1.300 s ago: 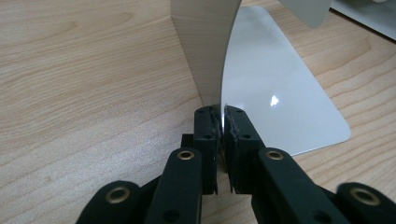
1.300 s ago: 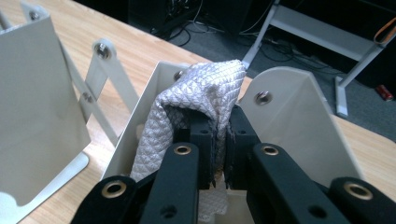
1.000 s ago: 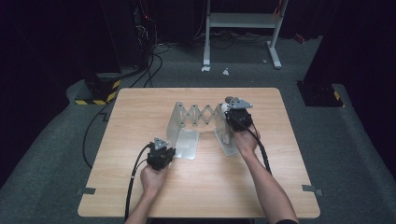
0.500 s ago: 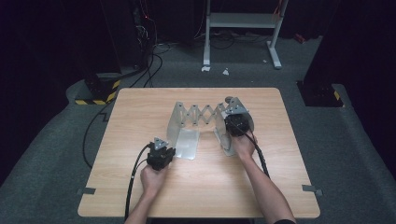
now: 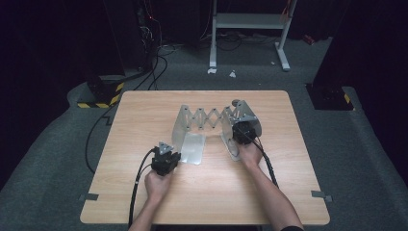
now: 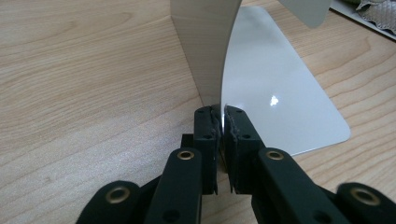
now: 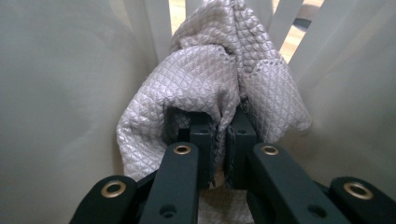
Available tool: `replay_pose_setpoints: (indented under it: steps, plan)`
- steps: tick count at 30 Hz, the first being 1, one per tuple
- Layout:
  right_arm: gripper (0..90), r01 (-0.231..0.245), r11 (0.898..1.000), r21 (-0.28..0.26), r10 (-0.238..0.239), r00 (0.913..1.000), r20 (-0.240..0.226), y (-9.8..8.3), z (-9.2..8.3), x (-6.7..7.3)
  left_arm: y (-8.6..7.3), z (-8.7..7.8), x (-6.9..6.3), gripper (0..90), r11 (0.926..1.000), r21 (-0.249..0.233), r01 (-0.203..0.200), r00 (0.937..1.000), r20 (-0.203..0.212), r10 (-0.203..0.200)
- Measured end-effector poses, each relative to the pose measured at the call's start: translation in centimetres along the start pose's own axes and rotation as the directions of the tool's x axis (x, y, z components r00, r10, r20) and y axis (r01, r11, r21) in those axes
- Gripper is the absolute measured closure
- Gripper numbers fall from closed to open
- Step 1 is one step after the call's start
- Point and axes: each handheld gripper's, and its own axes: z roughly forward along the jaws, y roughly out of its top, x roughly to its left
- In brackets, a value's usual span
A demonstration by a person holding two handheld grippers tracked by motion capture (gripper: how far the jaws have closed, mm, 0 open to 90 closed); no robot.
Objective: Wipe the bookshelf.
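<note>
Metal bookend [image 5: 190, 137] on the wooden table [image 5: 144, 120]: left gripper [image 6: 222, 122] clamps its near upright plate edge; right gripper [image 7: 223, 128], farther right, pinches a grey quilted cloth [image 7: 210, 84].

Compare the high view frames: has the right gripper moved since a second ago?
Yes. The right gripper has sunk toward the table, down beside the right end plate of the folding rack, shut on a grey cloth.

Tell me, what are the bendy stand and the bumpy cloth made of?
The stand looks like thin metal, smooth and pale grey: its flat plate shows a bright glint. The cloth looks like soft woven fabric, pale grey, with a small diamond texture and floppy folds. Exact kinds are uncertain.
</note>
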Motion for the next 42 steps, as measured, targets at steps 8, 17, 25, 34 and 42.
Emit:
replay_pose_setpoints:
  steps: [8, 17, 25, 34, 42]
  plan:
    - [84.7, -0.018, 1.000, 0.002, 0.018, 0.9994, -0.031, -0.6, 0.3, -0.3, 0.0, 0.0, -0.1, 83.4, 0.9999, 0.000, -0.011, 0.9999, -0.011, 0.011]
    - [84.8, -0.003, 1.000, 0.021, 0.003, 1.0000, -0.006, -1.6, 0.8, -0.6, 0.0, 0.0, -0.1, 83.4, 0.9999, 0.000, -0.012, 0.9999, -0.012, 0.012]
    - [84.8, -0.006, 1.000, 0.003, 0.006, 0.9990, 0.044, -0.8, 0.0, -0.7, 0.0, 0.0, -0.1, 83.5, 1.0000, -0.001, -0.008, 0.9999, -0.007, 0.008]
    - [84.8, -0.023, 0.999, -0.031, 0.024, 0.9979, 0.060, 0.5, -1.3, -0.9, 0.0, 0.0, 0.0, 83.4, 1.0000, 0.000, -0.005, 1.0000, 0.000, 0.005]
    - [84.8, -0.032, 0.997, -0.072, 0.036, 0.9973, 0.064, 1.0, -2.4, -1.1, 0.0, 0.0, 0.0, 83.5, 0.9999, 0.000, -0.010, 0.9999, 0.001, 0.010]
